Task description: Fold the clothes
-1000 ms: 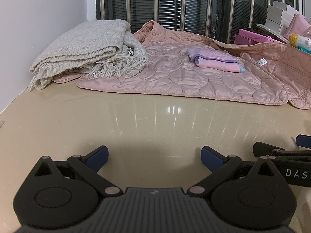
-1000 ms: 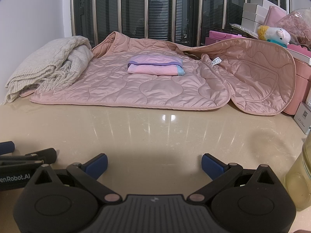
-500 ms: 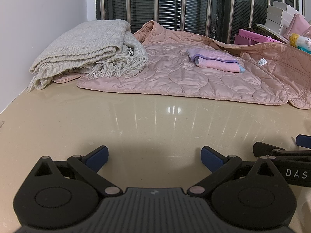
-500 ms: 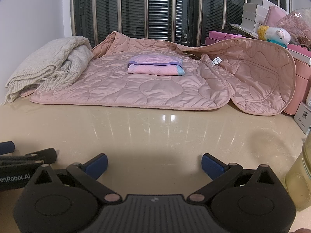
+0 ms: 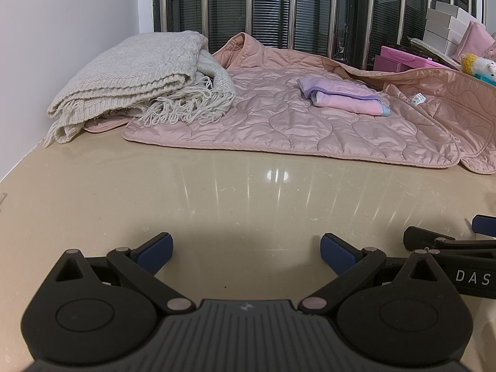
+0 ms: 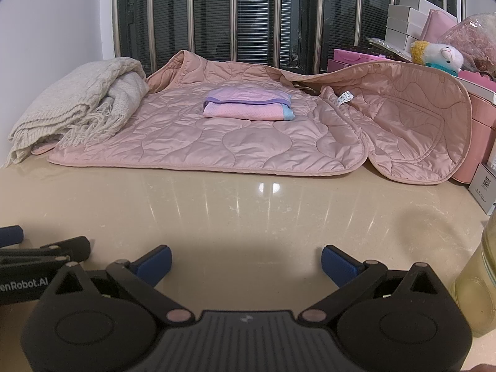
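A pink quilted jacket (image 5: 279,124) (image 6: 248,145) lies spread at the back of the beige table (image 5: 217,204) (image 6: 248,210). On it rests a small folded pink and lilac garment (image 5: 341,96) (image 6: 248,105). A folded cream knitted scarf with fringes (image 5: 139,93) (image 6: 71,108) overlaps the jacket's left side. My left gripper (image 5: 245,252) stands open near the table's front, well short of the jacket, with nothing between its fingers. My right gripper (image 6: 246,262) is open and empty too, beside the left one.
Pink boxes (image 6: 356,57), white boxes (image 6: 406,21) and a plush toy (image 6: 440,57) crowd the back right. A yellowish bottle (image 6: 477,291) stands close to my right gripper. A white wall (image 5: 62,31) runs along the left, a barred window (image 6: 248,15) behind.
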